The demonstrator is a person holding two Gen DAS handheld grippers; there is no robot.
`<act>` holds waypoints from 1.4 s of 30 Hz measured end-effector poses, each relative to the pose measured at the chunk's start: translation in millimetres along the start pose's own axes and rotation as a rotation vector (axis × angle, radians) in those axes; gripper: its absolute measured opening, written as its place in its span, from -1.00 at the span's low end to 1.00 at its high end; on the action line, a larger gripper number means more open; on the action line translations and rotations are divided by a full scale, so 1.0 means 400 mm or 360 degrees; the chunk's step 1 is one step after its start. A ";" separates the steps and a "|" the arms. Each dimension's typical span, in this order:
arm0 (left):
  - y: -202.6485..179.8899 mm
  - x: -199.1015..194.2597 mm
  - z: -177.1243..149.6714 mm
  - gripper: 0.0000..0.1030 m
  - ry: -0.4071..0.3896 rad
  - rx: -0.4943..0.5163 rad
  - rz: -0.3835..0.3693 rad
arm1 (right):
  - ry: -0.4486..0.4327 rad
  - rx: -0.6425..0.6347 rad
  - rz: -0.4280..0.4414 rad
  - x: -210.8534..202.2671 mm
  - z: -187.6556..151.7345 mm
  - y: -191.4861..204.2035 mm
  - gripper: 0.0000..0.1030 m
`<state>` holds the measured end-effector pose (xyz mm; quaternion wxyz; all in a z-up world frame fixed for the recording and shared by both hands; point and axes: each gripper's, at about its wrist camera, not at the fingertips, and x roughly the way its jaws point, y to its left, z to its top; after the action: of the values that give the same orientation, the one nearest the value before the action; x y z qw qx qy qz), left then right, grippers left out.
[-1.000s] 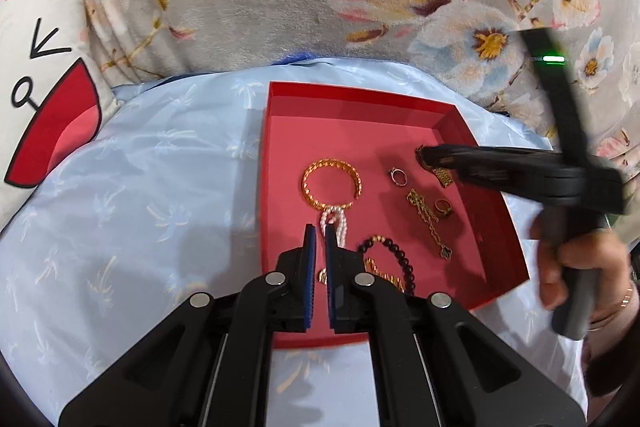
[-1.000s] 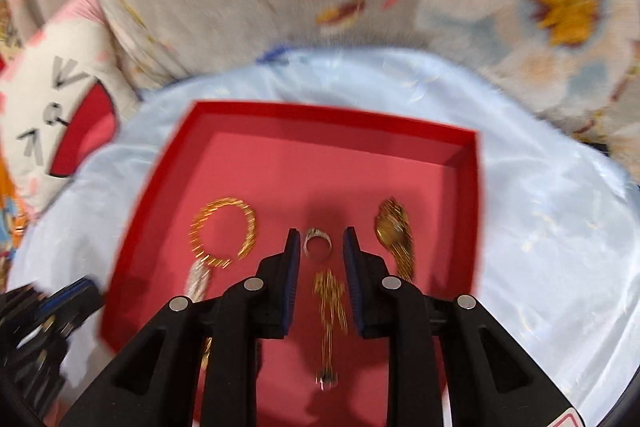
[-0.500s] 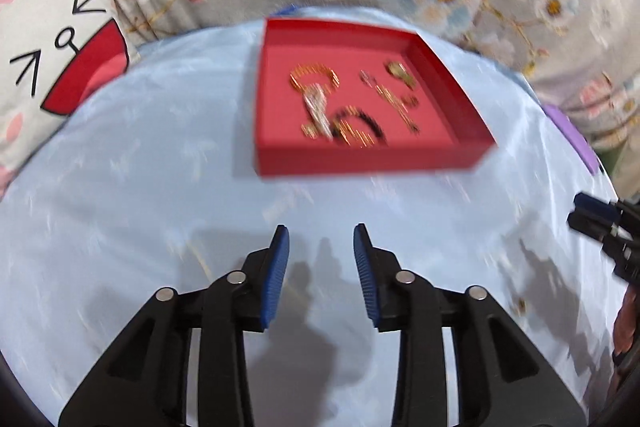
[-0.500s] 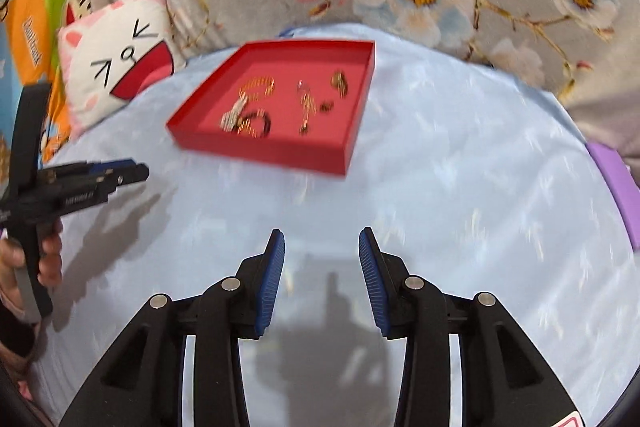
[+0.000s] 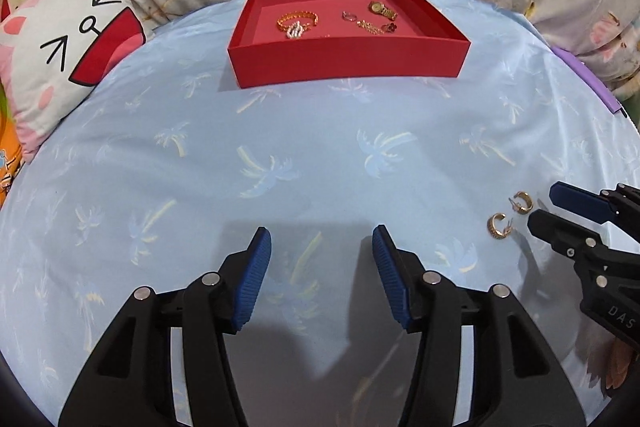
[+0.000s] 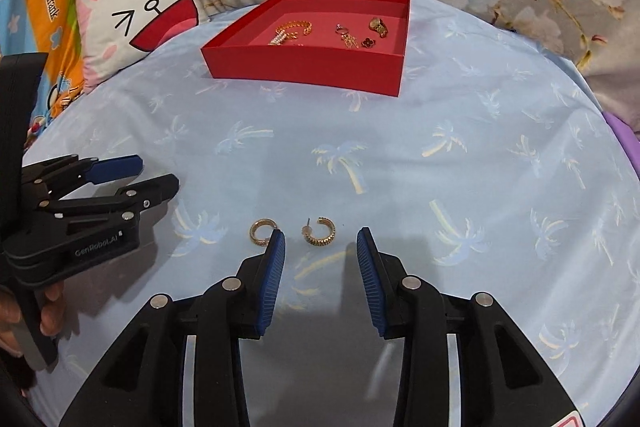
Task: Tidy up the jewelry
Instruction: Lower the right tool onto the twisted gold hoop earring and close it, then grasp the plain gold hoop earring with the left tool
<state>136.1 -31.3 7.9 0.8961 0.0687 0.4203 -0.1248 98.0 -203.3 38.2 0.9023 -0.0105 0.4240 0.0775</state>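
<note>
Right tool (image 6: 321,251) open, empty, low over blue palm-print bedsheet (image 6: 460,155). Two gold hoop earrings on sheet: one (image 6: 319,237) just ahead, between its tips; other (image 6: 262,231) beside its left fingertip. Left tool (image 5: 321,251) open, empty, well apart from the pair. Red tray (image 6: 304,65) with remaining jewelry far ahead. Right tool nearer; likely grabs centred hoop.

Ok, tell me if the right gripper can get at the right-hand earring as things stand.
Probably yes. The right gripper is open, and the earring lies loose on the blue cloth just ahead of its fingertips. The other earring sits beside the left finger, not between.
</note>
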 end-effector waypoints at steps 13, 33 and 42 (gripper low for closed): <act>0.000 0.003 -0.003 0.16 -0.0012 -0.0004 0.0037 | 0.0029 0.0004 -0.0025 0.031 0.012 0.006 -0.54; -0.132 -0.030 -0.011 0.19 -0.0052 0.0181 -0.0143 | 0.0022 0.0146 0.0001 -0.017 -0.016 -0.057 -0.71; -0.232 0.003 0.010 0.18 -0.0028 0.0309 -0.0204 | 0.0041 0.0233 0.0007 -0.030 -0.038 -0.094 -0.71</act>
<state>113.7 -121.4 7.6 0.8791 0.1270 0.4019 -0.2226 84.6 -243.1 35.9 0.8950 0.0554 0.4400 0.0482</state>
